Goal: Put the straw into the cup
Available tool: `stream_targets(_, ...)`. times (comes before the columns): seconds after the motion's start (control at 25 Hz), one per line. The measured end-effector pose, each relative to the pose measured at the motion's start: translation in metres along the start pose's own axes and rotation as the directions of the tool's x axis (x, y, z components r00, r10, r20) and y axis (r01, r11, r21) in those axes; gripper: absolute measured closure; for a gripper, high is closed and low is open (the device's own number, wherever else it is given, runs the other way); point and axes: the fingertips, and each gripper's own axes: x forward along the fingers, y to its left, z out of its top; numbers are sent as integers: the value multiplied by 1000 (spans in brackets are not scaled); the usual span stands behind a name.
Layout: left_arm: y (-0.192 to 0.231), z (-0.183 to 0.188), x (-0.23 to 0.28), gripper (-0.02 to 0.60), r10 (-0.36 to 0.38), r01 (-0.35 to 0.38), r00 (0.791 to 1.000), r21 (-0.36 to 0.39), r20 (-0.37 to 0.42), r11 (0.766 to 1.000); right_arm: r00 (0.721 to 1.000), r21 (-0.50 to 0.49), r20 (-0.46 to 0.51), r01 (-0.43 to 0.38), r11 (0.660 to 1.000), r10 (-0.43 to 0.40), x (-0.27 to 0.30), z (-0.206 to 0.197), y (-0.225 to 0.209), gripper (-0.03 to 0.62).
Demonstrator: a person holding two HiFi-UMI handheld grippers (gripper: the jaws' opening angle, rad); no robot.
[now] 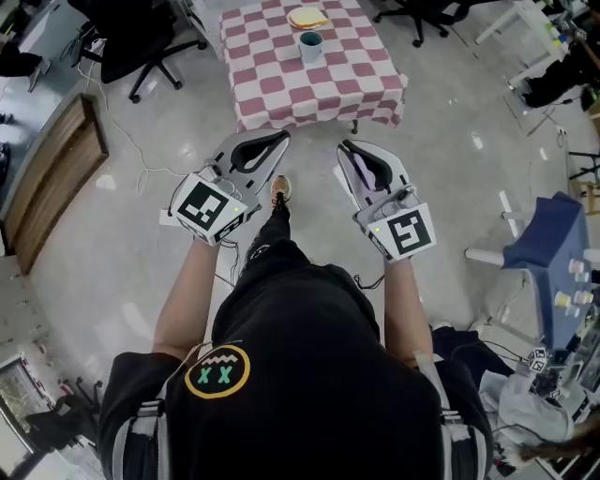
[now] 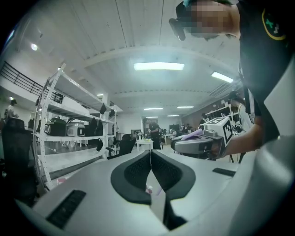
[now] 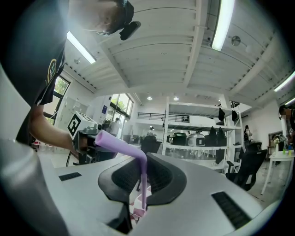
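The counter (image 1: 281, 84), under its checked cloth, stands well ahead of the person, and both tools are held level out over open floor. That gap is the first risk: anything dropped here lands on the floor, not on the cloth.

The left gripper (image 1: 281, 139) has its fingers pressed together with nothing between them. It offers no help unless it gets to the cup to brace it.

The right gripper (image 1: 349, 150) has its fingers closed on the straw (image 3: 144, 184). They pinch the lower stem, while the bent top leans off toward the left gripper. It's a thin pinch on a smooth tube, so a jolt on the way in could let the straw twist or slide out.

The cup (image 1: 310, 45) sits upright near the far middle of the counter, just in front of a flat yellow thing (image 1: 307, 17). It looks light and nobody is holding it. A sideways knock from the fingers or the straw tip could tip it or push it into its yellow neighbour.

Smallest worry is the straw's free end (hard to see which end leads). If it comes in tilted, it will likely catch the rim rather than drop inside.
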Motion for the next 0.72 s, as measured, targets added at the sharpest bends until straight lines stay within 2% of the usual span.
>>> stream_targets(0.48, 92, -17, 48, 561, -20, 19, 1000, -47, -9, 999, 999, 6, -38, 15, 1000, -15, 84, -17, -61, 545)
stream_targets(0.72, 147, -20, 71, 561, -32, 32, 999, -54, -8, 998, 998, 41, -33, 46, 998, -45, 138, -12, -92, 543)
